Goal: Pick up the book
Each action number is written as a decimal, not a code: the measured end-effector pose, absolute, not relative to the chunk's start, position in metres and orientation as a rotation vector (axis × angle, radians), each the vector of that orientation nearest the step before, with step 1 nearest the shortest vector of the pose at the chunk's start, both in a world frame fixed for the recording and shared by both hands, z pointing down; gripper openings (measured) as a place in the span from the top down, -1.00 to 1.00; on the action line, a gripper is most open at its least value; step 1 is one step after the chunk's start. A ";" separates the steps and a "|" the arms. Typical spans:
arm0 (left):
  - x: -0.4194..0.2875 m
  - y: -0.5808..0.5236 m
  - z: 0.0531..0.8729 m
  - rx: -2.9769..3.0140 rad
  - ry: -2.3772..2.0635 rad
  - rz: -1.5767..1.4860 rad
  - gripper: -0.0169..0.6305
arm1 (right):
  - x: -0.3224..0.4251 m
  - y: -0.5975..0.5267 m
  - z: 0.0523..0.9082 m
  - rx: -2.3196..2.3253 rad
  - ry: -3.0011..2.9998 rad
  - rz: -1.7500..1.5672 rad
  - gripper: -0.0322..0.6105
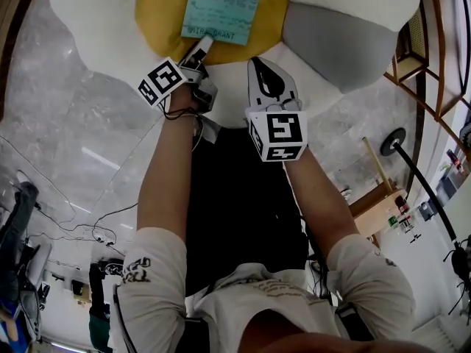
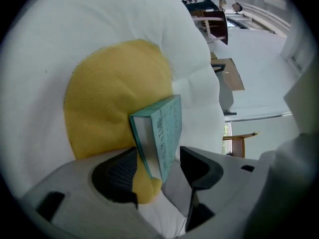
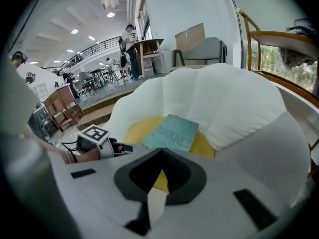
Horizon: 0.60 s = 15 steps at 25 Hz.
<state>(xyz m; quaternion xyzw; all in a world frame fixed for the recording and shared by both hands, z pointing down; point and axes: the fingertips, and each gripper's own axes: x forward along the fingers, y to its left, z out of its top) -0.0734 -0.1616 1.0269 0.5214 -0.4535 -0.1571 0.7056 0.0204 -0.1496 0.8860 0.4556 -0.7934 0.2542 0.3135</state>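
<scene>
Head view shows one book [image 1: 223,6] on one yellow cushion [image 1: 158,13].

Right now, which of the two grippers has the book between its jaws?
The left gripper: its jaws stand apart with the teal book corner between them, not yet clamped. The right gripper has its jaws together, short of the book.

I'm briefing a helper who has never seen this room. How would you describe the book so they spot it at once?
Look for the big flower-shaped cushion with its puffy white petals. On its round yellow centre lies the book, a thin paperback with dark print on the cover. It is the only flat, teal thing among the soft white, grey and yellow padding.
</scene>
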 end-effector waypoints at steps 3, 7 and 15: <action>-0.079 -0.172 1.029 1.158 -0.984 -0.397 0.16 | 0.021 -0.150 0.888 1.203 -2.087 0.671 0.82; -0.082 -0.189 1.031 1.168 -0.983 -0.435 0.13 | 0.025 -0.154 0.889 1.215 -2.074 0.680 0.82; -0.079 -0.212 1.048 1.168 -0.989 -0.417 0.13 | 0.034 -0.164 0.891 1.230 -2.058 0.687 0.82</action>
